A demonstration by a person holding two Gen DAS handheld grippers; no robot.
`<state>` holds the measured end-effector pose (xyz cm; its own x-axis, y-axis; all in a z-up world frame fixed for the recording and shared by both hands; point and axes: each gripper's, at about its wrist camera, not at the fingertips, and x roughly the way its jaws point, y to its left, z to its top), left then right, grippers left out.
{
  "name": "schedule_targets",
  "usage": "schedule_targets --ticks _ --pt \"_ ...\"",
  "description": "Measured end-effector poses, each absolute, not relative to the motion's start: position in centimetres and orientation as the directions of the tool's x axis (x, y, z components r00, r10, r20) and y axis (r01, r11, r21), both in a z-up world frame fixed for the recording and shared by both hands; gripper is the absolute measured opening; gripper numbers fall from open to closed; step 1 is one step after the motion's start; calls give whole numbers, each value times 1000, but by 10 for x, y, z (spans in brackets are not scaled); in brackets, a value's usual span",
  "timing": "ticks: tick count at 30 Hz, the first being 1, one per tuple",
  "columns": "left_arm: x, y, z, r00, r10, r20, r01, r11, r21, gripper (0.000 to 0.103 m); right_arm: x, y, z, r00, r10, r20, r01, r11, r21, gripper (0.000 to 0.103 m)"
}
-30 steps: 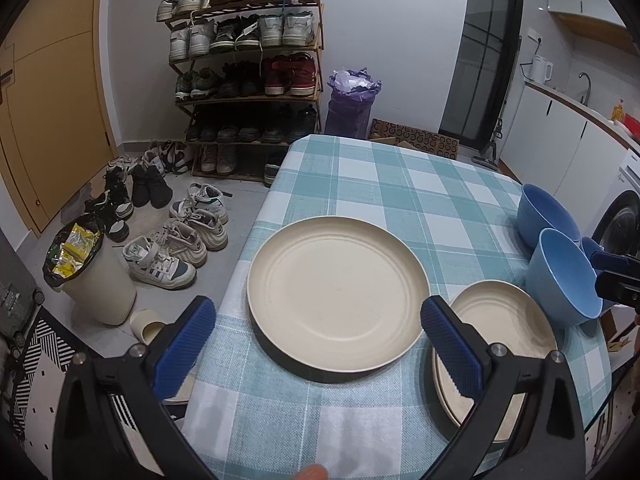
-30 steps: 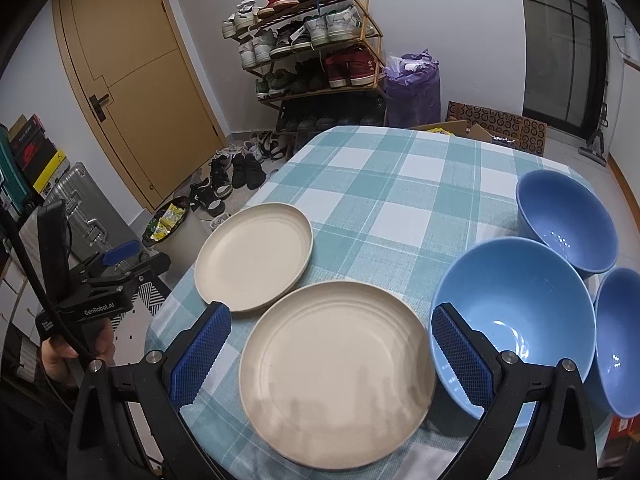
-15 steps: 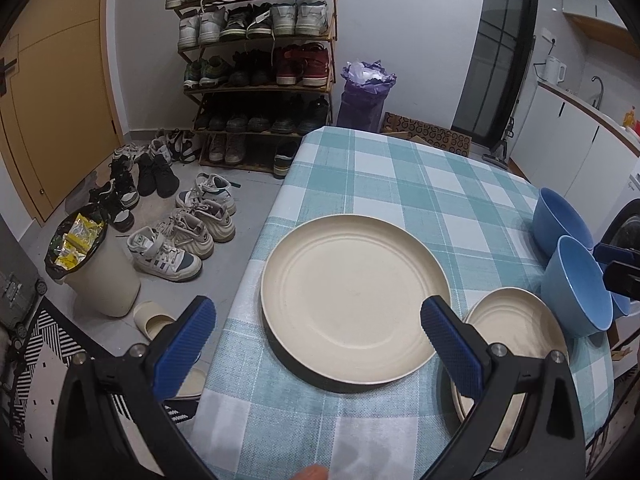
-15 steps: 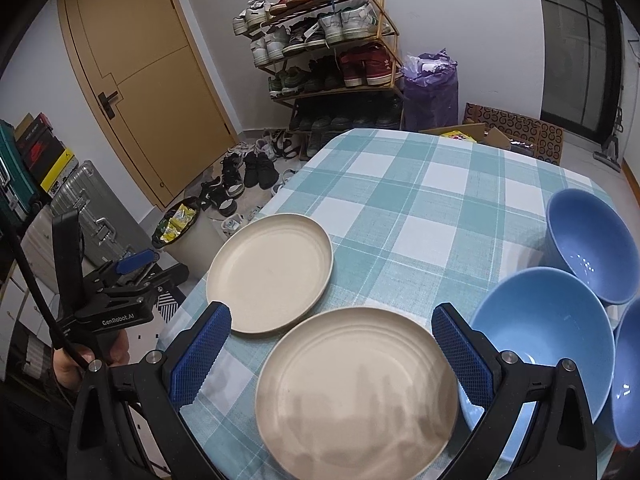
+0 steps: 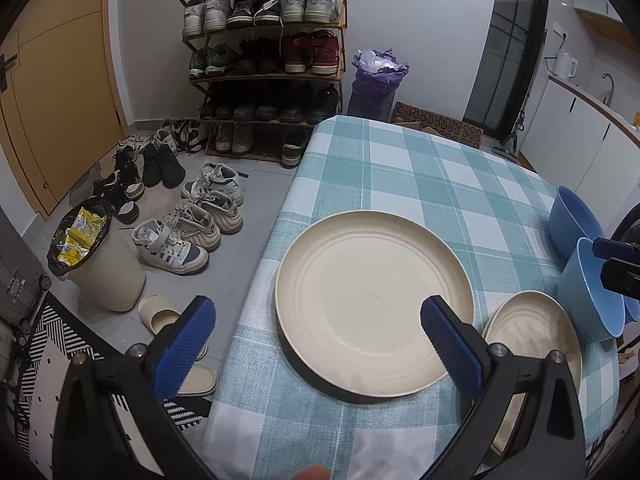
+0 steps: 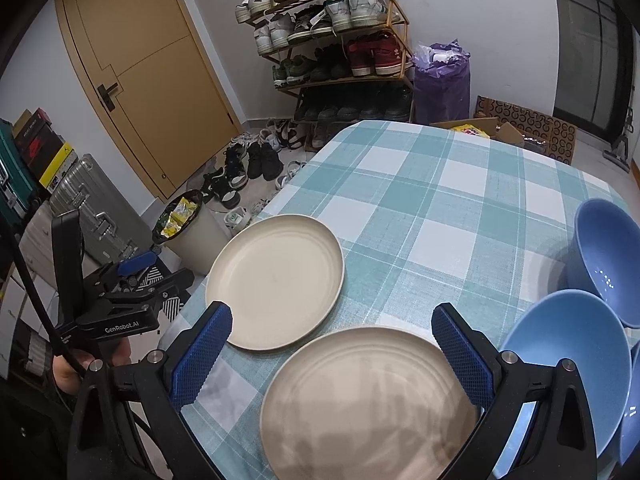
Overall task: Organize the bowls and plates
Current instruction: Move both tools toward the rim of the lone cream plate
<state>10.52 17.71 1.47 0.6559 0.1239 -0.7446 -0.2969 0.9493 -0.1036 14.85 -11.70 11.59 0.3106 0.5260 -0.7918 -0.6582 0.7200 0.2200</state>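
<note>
Two cream plates lie on the checked tablecloth. One plate (image 5: 374,300) (image 6: 276,280) sits near the table's left edge, the other plate (image 5: 532,344) (image 6: 368,400) beside it. Blue bowls stand at the right side: a near bowl (image 5: 588,292) (image 6: 564,368) and a farther bowl (image 5: 572,216) (image 6: 608,252); a third bowl's rim (image 6: 632,408) peeks in at the edge. My left gripper (image 5: 316,344) hangs open above the first plate's near rim, touching nothing. My right gripper (image 6: 332,348) is open over the second plate, empty.
Off the table's left side are a loaded shoe rack (image 5: 264,56), loose shoes on the floor (image 5: 188,224), a bin (image 5: 96,260) and a purple bag (image 5: 376,84). Kitchen counters (image 5: 592,128) stand right. The table's far half (image 6: 460,184) shows only cloth.
Both grippers have pulled back and risen slightly; the plates and bowls look a little farther off. Nothing on the table has moved, and both stay open.
</note>
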Motion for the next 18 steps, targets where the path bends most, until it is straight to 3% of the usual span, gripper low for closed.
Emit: schedule_targets --ticks 18 --pt "126 192 -7 621 122 -774 -309 946 -98 103 170 -81 83 244 498 -832 -670 707 226 102"
